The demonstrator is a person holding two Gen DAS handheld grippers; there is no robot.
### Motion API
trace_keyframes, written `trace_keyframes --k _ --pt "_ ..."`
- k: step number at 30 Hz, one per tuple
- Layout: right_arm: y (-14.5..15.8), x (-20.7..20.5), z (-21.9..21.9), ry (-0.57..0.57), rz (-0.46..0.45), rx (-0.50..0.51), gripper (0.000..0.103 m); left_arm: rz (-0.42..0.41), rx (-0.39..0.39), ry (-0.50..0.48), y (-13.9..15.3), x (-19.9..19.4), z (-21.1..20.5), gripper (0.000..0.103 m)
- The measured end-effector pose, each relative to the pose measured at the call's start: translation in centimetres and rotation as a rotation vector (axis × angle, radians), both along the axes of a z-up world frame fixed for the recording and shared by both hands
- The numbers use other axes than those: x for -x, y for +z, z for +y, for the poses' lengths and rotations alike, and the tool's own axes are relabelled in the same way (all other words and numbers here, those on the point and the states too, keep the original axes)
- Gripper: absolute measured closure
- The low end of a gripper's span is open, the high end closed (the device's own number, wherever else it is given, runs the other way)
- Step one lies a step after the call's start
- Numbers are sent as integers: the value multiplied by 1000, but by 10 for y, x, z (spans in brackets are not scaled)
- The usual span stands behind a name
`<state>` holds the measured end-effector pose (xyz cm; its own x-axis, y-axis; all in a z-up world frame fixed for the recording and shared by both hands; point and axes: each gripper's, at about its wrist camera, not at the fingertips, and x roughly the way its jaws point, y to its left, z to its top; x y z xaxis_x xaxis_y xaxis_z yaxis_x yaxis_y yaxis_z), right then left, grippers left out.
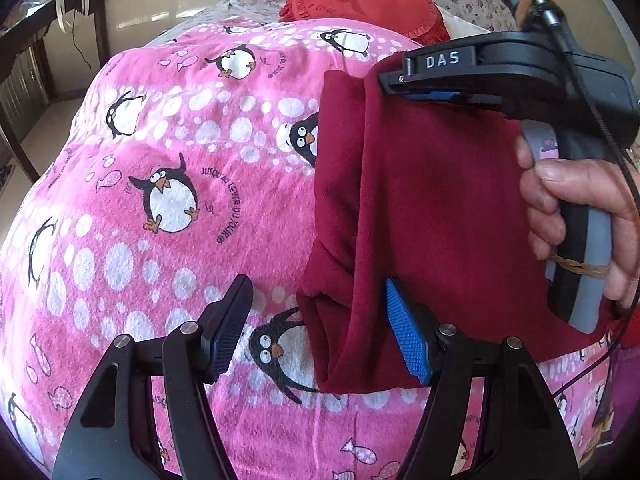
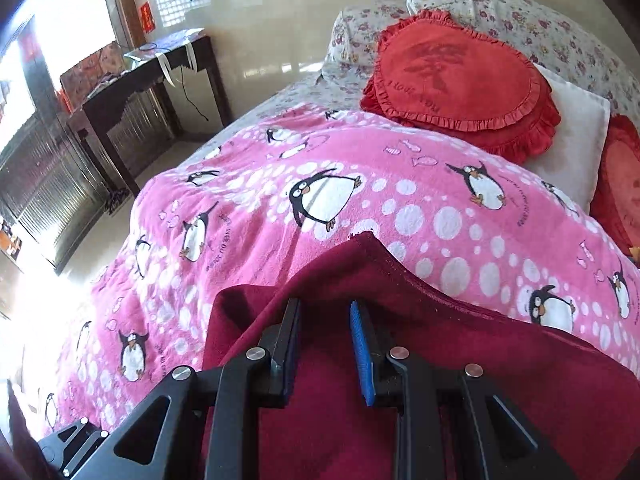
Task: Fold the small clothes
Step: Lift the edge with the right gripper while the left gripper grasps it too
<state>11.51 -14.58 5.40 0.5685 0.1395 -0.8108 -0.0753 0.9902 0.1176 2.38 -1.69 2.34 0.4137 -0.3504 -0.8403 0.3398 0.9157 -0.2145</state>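
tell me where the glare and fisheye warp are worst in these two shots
Right wrist view: sunlight blows out the lower left, washing the pink penguin blanket white there; the dark table bows with the warp. Left wrist view: lighting is even, the maroon garment is sharp, the blanket bulges like a dome, and the corners go black.

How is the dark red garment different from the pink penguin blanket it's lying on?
The dark red garment is plain, while the pink blanket is printed with penguins and white dots. The garment is small and folded over on itself; the blanket is spread wide across the bed. The garment lies on top, the blanket underneath. Both are soft fabric.
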Motion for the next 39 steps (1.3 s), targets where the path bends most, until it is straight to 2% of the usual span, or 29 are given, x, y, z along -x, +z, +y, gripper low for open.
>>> trace_keyframes --k 6,13,16,18,20,23,25,26,27,34,39 --pt "-3 -4 -2 -18 -1 -19 80 5 2 6 -1 -2 -3 35" --pt "32 27 -19 -24 -34 -135 79 16 46 7 -4 7 8 35" --pt "34 33 -15 -6 -39 -159 65 11 48 10 -6 10 9 35" --pt "20 29 -7 6 11 -149 53 10 46 12 -6 13 9 35" --pt "4 23 -3 -1 71 -136 52 16 51 11 -5 16 10 35" --pt "12 24 -6 -38 65 -190 51 26 72 11 -4 19 16 35" --pt "20 23 -6 -52 71 -246 46 28 80 13 -6 21 19 35" --pt "21 21 -3 -61 76 -245 39 27 80 14 -6 21 19 35" --pt "21 19 0 -66 83 -227 36 26 80 16 -5 22 18 35" --pt "10 10 30 -48 122 -58 34 24 80 27 -4 26 18 35" --pt "3 2 51 -29 146 78 27 20 84 33 -7 23 18 34"
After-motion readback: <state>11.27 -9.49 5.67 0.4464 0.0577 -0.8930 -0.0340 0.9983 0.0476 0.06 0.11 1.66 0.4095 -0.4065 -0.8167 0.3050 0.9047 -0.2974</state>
